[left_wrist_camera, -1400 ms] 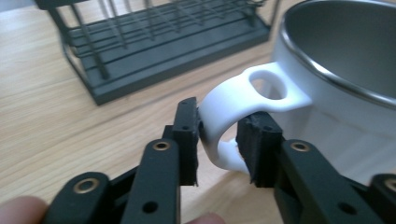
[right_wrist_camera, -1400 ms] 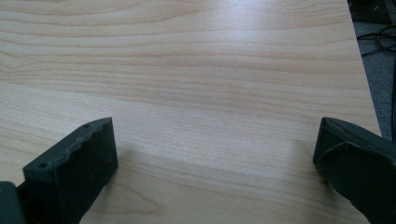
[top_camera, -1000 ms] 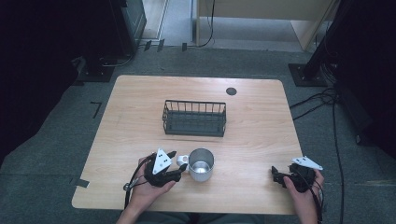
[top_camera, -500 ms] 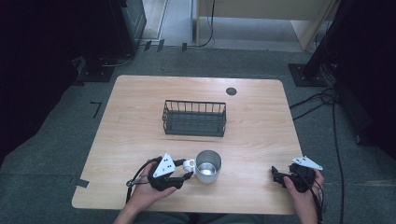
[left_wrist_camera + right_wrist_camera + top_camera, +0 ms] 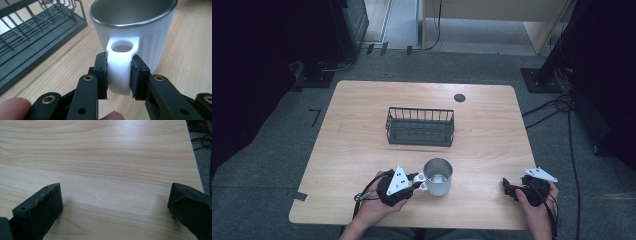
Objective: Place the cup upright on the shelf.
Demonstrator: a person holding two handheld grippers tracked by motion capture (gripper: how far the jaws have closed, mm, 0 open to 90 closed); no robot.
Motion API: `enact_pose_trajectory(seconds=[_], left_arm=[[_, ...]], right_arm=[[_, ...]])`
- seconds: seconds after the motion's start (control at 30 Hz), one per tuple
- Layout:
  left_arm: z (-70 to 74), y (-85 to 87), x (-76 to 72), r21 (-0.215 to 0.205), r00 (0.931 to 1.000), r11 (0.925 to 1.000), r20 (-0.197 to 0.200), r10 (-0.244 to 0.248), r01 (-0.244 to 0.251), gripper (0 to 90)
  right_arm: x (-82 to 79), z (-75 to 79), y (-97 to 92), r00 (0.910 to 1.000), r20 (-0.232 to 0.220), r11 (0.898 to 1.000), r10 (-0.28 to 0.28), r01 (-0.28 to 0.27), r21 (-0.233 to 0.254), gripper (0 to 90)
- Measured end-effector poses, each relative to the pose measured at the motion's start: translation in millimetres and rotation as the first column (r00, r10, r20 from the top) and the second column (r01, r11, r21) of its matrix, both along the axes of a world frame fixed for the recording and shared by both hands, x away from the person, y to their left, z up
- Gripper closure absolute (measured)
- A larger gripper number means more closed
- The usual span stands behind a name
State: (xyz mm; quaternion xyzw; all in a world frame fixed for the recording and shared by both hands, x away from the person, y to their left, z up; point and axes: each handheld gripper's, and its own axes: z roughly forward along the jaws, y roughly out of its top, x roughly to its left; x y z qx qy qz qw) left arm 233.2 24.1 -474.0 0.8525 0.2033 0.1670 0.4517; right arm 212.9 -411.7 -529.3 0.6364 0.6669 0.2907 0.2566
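Observation:
A white mug point(image 5: 438, 176) with a metal lining stands upright on the wooden table point(image 5: 362, 145), near its front edge. My left gripper point(image 5: 418, 183) comes at it from the left. Its jaws have just been closing and now clamp the mug's white handle point(image 5: 122, 47) from both sides, as the left gripper view point(image 5: 119, 75) shows close up. The mug's body point(image 5: 132, 32) rises just behind the pads. At the front right of the table my right gripper point(image 5: 508, 188) rests in a hand. Its jaws stand wide open over bare wood point(image 5: 115, 205), with nothing between them.
A black wire basket point(image 5: 420, 126) stands in the middle of the table, behind the mug; its near corner shows in the left gripper view point(image 5: 30, 37). A dark round grommet point(image 5: 459, 97) sits at the table's far side. Cables lie on the floor to the right.
The left gripper has edged right to the mug and its jaws have closed on the handle. The mug has shifted slightly right. The right gripper has stayed put.

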Motion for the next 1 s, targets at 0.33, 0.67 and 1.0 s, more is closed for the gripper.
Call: enact_pose_trajectory(seconds=[0.33,0.67,1.0], left_arm=[[6.2,12.4,11.4,-0.041,0.9999,0.9991,0.009,0.014,-0.014,73.0],[16.9,25.4,25.4,-0.08,0.9992,0.9965,0.03,-0.025,0.027,73.0],[45.8,36.1,46.2,-0.109,0.9964,0.9938,0.084,-0.013,0.022,73.0]], right_arm=[[0.0,0.0,0.0,1.0,0.0,1.0,0.0,0.0,0.0,0.0],[0.0,0.0,0.0,1.0,0.0,1.0,0.0,0.0,0.0,0.0],[0.0,0.0,0.2,1.0,0.0,1.0,-0.001,0.001,0.002,0.0]])
